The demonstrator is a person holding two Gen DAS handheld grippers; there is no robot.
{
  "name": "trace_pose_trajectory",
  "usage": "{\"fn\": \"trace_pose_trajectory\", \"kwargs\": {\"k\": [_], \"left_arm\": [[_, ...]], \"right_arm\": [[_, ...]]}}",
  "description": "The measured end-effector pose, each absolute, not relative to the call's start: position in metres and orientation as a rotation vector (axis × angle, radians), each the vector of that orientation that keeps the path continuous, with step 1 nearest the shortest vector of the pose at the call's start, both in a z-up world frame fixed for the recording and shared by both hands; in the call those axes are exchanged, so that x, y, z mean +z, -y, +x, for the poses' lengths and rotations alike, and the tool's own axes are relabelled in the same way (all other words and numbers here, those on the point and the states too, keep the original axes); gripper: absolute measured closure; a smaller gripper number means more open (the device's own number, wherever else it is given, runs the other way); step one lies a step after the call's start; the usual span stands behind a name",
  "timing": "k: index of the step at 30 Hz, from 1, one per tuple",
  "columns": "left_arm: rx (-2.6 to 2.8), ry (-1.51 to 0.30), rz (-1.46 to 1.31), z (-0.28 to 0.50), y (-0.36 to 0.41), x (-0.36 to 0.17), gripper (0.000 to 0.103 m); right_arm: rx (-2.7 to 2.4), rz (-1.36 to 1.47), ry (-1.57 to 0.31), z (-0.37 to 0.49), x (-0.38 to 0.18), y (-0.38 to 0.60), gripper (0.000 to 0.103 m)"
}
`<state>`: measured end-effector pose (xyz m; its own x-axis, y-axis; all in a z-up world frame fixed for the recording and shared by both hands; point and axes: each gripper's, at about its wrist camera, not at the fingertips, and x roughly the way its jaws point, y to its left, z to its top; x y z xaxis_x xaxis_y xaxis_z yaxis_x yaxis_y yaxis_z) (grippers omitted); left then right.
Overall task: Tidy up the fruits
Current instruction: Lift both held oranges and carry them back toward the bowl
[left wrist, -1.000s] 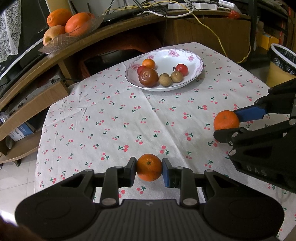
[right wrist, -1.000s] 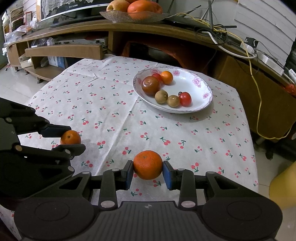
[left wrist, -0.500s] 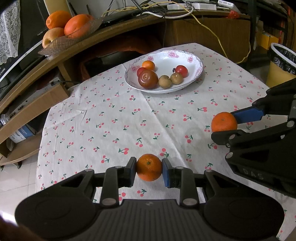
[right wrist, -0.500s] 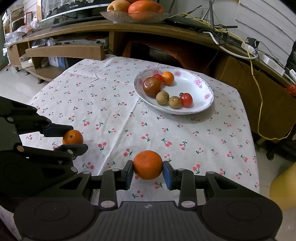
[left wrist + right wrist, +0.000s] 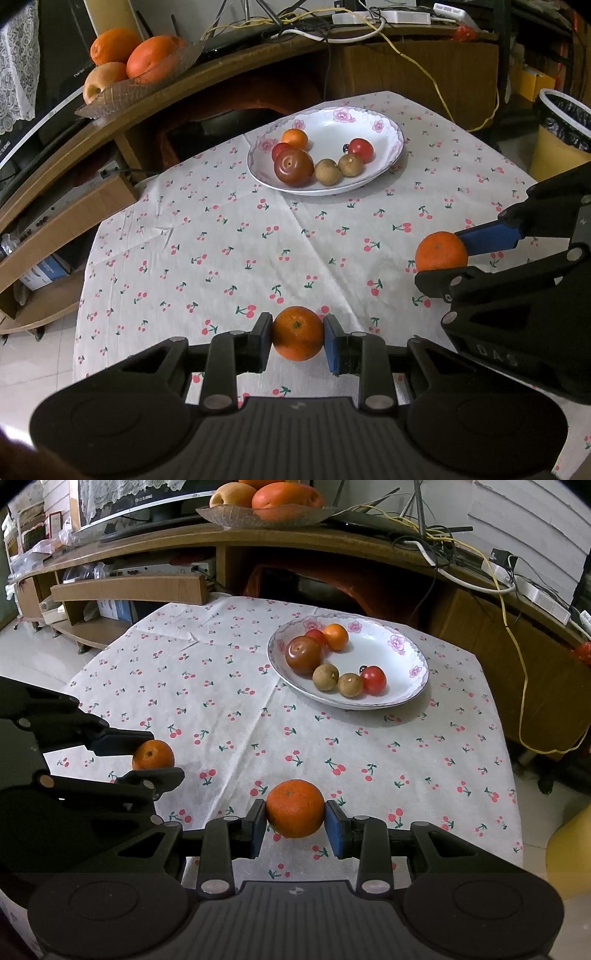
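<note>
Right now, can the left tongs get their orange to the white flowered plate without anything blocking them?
Probably yes. The left tongs grip a small orange, and only bare cherry-print tablecloth lies between them and the white flowered plate. The right tongs stand off to the side, and the plate's far half is free.

light: we see dim warm indoor light | shadows: soft, under the plate (image 5: 417, 686) | glare: small highlights on fruit | distortion: strong fisheye bending, dark corners | focus: sharp centrally, softer toward the edges
</note>
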<state>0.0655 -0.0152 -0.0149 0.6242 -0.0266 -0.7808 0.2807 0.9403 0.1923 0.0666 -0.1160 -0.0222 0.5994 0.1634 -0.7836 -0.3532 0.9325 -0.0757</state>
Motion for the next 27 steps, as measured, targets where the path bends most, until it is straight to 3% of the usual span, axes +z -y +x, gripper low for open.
{"fn": "trace_pose_trajectory", "kwargs": {"k": [27], "left_arm": [[-0.184, -0.835, 0.313, 0.076, 0.021, -0.001, 0.068]], "right_arm": [[0.289, -0.193, -0.848, 0.074, -0.01, 0.122, 0.069]]}}
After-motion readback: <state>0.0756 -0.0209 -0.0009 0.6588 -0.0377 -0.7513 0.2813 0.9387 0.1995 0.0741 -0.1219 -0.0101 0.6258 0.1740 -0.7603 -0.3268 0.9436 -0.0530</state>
